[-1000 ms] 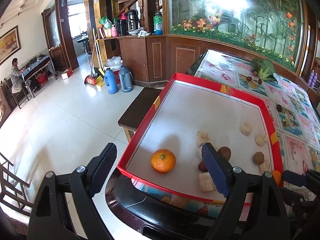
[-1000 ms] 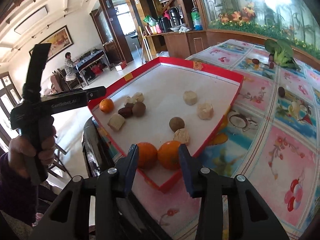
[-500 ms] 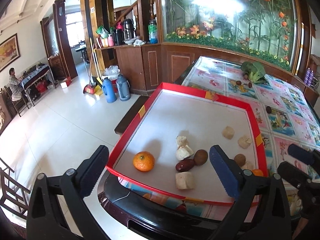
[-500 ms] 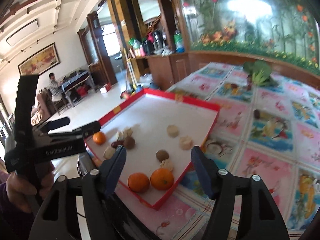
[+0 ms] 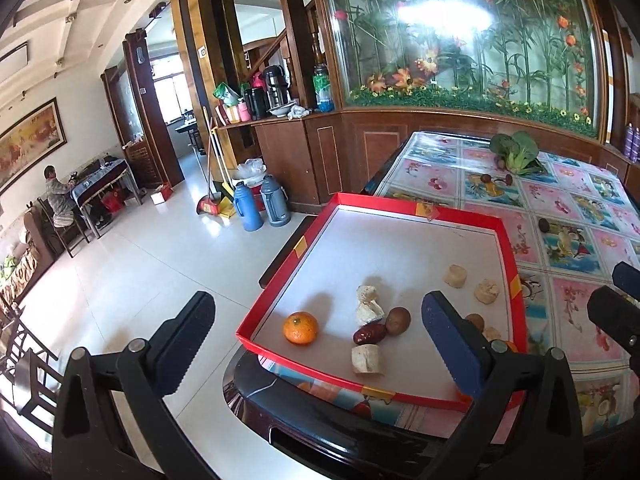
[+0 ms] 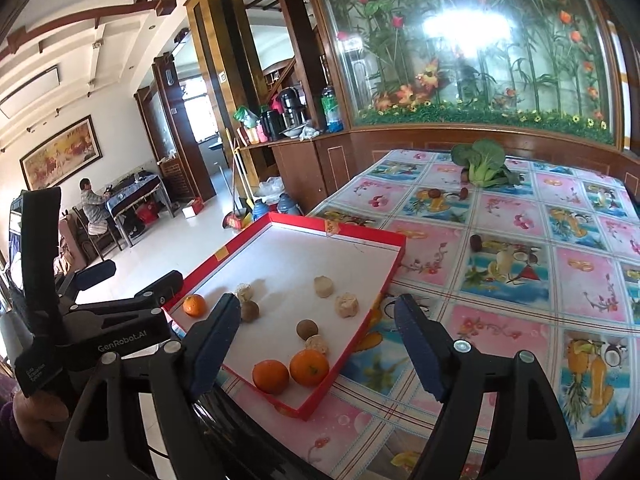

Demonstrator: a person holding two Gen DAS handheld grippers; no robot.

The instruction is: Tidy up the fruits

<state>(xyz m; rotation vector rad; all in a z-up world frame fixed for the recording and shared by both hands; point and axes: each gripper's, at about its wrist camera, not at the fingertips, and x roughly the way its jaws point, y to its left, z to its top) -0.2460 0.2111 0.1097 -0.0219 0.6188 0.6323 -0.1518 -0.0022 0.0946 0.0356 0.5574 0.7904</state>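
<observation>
A red-rimmed tray (image 5: 507, 257) (image 6: 394, 264) sits at the near corner of the table. In it lie an orange (image 5: 300, 327) (image 6: 194, 305), a red date (image 5: 369, 334), a brown round fruit (image 5: 397, 321), several pale chunks (image 5: 455, 276) and two oranges (image 6: 309, 367) in the near right corner. My left gripper (image 5: 320, 348) is open and empty, raised before the tray. My right gripper (image 6: 320, 348) is open and empty above the two oranges. The left gripper also shows in the right wrist view (image 6: 120, 284).
The table has a fruit-patterned cloth (image 6: 520, 264). A green vegetable (image 6: 482, 164) and small dark fruits (image 6: 476, 243) lie farther back. A wooden counter (image 5: 360, 152) stands behind. Thermos flasks (image 5: 262, 205) stand on the tiled floor at left.
Both grippers pulled back and up from the tray. The right gripper opened wide and left the two oranges in the tray's corner. The left gripper stayed open.
</observation>
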